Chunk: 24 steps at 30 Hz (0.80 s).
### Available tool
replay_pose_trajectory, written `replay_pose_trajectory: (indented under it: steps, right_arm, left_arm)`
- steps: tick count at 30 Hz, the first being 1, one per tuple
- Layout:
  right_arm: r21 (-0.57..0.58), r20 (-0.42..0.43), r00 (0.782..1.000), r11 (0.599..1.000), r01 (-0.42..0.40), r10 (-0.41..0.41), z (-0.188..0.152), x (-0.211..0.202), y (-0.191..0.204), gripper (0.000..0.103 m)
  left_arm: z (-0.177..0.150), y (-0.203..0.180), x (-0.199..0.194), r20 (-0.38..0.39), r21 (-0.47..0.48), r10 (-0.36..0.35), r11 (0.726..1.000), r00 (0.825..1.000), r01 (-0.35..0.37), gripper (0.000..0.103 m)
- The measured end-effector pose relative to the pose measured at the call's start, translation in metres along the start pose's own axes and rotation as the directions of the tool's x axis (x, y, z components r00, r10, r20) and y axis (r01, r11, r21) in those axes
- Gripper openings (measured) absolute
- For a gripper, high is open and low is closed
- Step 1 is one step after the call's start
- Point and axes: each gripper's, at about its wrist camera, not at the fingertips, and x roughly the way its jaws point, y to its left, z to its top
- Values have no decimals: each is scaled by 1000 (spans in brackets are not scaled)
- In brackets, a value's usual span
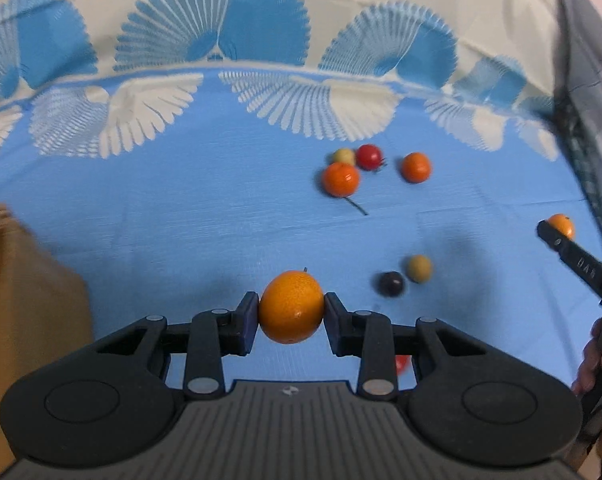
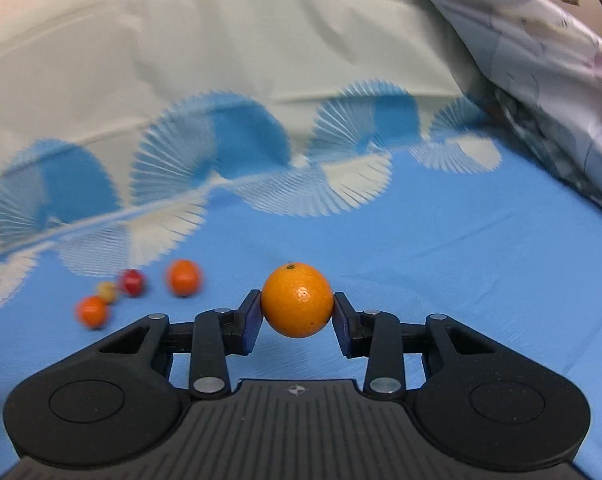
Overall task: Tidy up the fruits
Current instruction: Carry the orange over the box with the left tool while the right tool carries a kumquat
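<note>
right now both grippers are gripping fruit. low in the middle of the left wrist view, the left gripper [image 1: 292,314] is pinching an oval orange [image 1: 292,307] between its two blue pads [image 1: 249,322], one pressing on each side, and the fruit is hanging above the blue cloth [image 1: 161,220]. low centre in the right wrist view, the right gripper [image 2: 297,312] is clamping a round orange [image 2: 297,300] the same way, with its stem dimple facing up.

other fruits are lying loose on the cloth. up and right of centre in the left view, a tangerine with a stem [image 1: 341,179] is sitting against a yellow-green fruit [image 1: 344,156] and a red fruit [image 1: 369,156], with another tangerine [image 1: 416,167] just beside them to the right. lower, right of the held orange, a dark plum-like fruit [image 1: 391,284] is lying next to a pale yellow fruit [image 1: 419,268]. a bit of something red [image 1: 401,362] is peeking out behind the left gripper's right linkage; what it is cannot be told.

at the left edge of that view a brown cardboard box [image 1: 29,304] is standing. a patterned pillow [image 2: 541,72] is filling the upper right of the right view.
</note>
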Motion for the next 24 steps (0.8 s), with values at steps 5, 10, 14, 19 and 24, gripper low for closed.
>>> replay_pose_trajectory:
  steps: [5, 10, 14, 19, 24]
  right_arm:
    - [-23, 26, 993, 993, -112, 112, -6, -74, 46, 39]
    - [-29, 28, 972, 972, -231, 232, -28, -142, 101, 39]
    - [-49, -7, 941, 940, -338, 338, -47, -189, 149, 39]
    - [-77, -70, 887, 884, -461, 456, -76, -242, 196, 39]
    - [-127, -122, 845, 837, -533, 520, -102, -286, 233, 39]
  left_arm:
    - [-19, 12, -71, 48, -27, -23, 999, 999, 24, 39]
    - [-45, 37, -139, 96, -64, -2, 998, 995, 8, 39]
    - [-71, 69, -186, 121, -115, 35, 993, 992, -20, 39]
    - [-110, 115, -233, 130, -186, 78, 981, 988, -53, 39]
    - [-156, 154, -269, 136, -253, 110, 965, 985, -73, 39]
